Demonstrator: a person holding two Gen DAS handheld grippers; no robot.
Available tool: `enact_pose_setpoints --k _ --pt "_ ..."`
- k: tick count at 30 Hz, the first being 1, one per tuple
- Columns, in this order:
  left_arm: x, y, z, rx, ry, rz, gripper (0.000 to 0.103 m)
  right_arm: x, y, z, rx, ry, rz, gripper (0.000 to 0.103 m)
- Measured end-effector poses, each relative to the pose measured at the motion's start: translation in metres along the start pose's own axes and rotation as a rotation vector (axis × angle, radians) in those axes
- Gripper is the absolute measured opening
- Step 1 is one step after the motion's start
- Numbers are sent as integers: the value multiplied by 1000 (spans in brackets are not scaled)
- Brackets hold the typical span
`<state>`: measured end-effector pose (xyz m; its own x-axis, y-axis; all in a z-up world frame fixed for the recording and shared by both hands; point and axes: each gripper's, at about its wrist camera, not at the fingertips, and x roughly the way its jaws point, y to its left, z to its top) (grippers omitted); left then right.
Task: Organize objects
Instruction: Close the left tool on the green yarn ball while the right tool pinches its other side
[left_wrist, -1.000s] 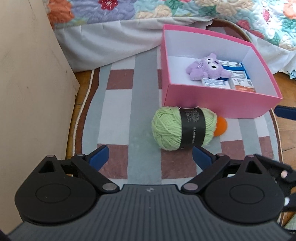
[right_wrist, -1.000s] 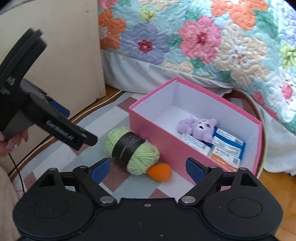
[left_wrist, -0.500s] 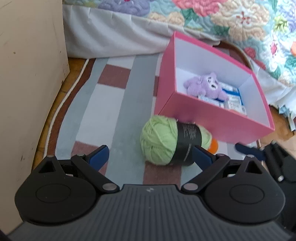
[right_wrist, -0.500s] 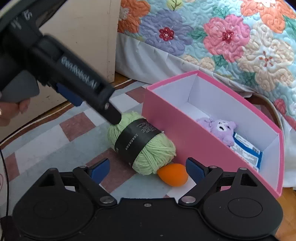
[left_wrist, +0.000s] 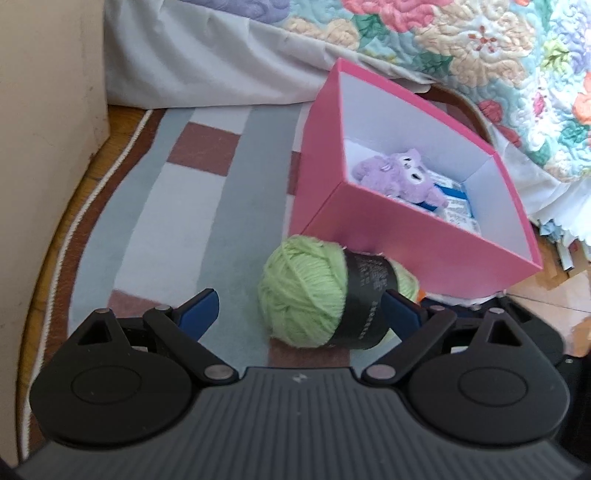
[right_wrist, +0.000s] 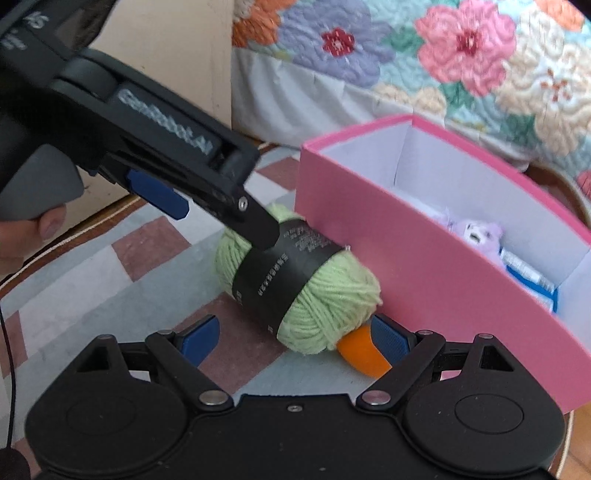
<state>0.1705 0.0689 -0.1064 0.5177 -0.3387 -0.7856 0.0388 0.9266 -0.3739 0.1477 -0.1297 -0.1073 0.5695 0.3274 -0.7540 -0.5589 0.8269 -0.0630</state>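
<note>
Quilted floral bedspread (right_wrist: 424, 55) fills the top of both views, its white skirt (left_wrist: 207, 70) hanging to the floor. Beneath it lies a checked rug (left_wrist: 177, 206) of grey, white and maroon blocks, with a cream cabinet panel (left_wrist: 44, 110) at the left edge. Right of centre stands the pink box (left_wrist: 406, 251), holding a purple plush toy (left_wrist: 399, 177) over blue-and-white packets (left_wrist: 456, 206). Touching the box's near wall, at lower centre, lies the green yarn ball (left_wrist: 306, 295) with its black label band (right_wrist: 280, 273); an orange egg-shaped object (right_wrist: 360, 352) sits against the yarn. The left gripper (left_wrist: 299, 306) stands wide, straddling the yarn without visible pad contact. The right gripper (right_wrist: 295, 336) is likewise wide, holding nothing, its right finger beside the orange object.
</note>
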Motion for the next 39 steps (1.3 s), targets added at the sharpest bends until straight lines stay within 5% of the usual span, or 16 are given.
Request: enact_pose_setpoints --k 2,6,9,18,24,34,39 --pt "1 -2 1 4 -13 -13 92 7 -4 0 19 7 18 92" --pt "9 -1 1 -1 -16 -29 68 17 -9 2 59 -13 28 92" --pt "13 4 -1 -39 -4 -84 61 18 -11 3 87 -19 42 92" --pt "10 -7 -8 6 13 -92 61 15 -18 3 148 -27 76 81" --pt "1 -4 -12 -27 61 -112 59 7 -8 8 114 -18 82 81" --pt "-3 -2 -24 -18 163 -42 62 -4 8 7 82 45 162 88" --pt "-4 -2 -24 -8 146 0 66 1 7 -1 86 35 136 90"
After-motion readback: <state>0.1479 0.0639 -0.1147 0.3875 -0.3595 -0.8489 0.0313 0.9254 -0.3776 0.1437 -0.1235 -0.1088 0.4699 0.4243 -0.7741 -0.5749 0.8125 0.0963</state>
